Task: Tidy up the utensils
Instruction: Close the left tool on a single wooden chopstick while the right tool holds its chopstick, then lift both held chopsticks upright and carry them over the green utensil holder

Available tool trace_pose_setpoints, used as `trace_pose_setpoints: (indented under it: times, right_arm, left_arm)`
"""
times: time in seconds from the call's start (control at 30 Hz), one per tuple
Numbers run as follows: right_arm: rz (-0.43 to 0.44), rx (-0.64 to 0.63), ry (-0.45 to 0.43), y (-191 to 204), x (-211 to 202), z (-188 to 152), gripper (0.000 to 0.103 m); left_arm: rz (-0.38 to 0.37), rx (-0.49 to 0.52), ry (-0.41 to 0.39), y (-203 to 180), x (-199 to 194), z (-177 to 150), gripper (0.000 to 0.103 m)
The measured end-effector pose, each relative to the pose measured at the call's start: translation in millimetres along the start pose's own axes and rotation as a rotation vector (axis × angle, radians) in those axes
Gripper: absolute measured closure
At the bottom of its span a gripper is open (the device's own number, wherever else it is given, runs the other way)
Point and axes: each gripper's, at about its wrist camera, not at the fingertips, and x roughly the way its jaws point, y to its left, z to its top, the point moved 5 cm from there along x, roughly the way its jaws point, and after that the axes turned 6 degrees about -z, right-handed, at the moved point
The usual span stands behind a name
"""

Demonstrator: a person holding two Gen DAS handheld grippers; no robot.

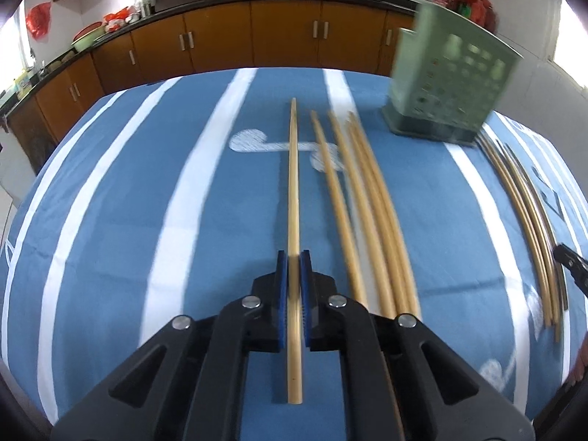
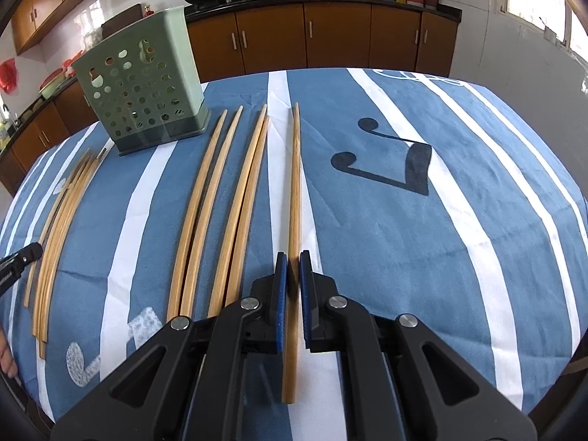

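Observation:
My left gripper [image 1: 293, 257] is shut on one wooden chopstick [image 1: 293, 183] that runs forward between the blue pads. Several loose chopsticks [image 1: 367, 202] lie on the cloth just to its right. My right gripper [image 2: 293, 257] is shut on a pair of wooden chopsticks [image 2: 294, 183] pointing forward. Several loose chopsticks [image 2: 228, 191] lie to its left, and a further bunch [image 2: 58, 228] lies at the far left. The green perforated utensil holder [image 2: 143, 84] stands upright at the back left; in the left wrist view it [image 1: 448, 73] stands at the back right, blurred.
The table carries a blue cloth with white stripes [image 2: 404, 220]. Brown kitchen cabinets [image 1: 220, 36] with woks on the counter run behind the table. The tip of the other gripper [image 2: 22, 257] shows at the left edge of the right wrist view.

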Motion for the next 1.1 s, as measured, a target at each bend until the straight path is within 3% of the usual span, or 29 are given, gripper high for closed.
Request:
trace_pose_setpoints:
  times: [0.27,0.5,0.97,1.1]
  right_arm:
    - [-0.005,0.034,-0.018,-9.9,25.1,29.5,0.095]
    - [0.012,0.037,-0.032,-13.4,25.9,28.9,0.095]
    - [0.026,0.026,-0.023,-13.8,13.8,17.4,0.095]
    - [0.033,0.036,-0.083,-16.8,-6.8,22.8,0.095]
  left_arm:
    - [-0.049,-0.037,-0.025,23.5,10.3,19.0,0.095]
    - [-0.082,-0.055,-0.052,25.5,5.7,12.9,0.094]
    - [-0.043,-0.022,-0.036,24.2,-5.8,-2.7,0.095]
    - [-0.042,-0.022,-0.076,24.6,-25.4,1.0,0.095]
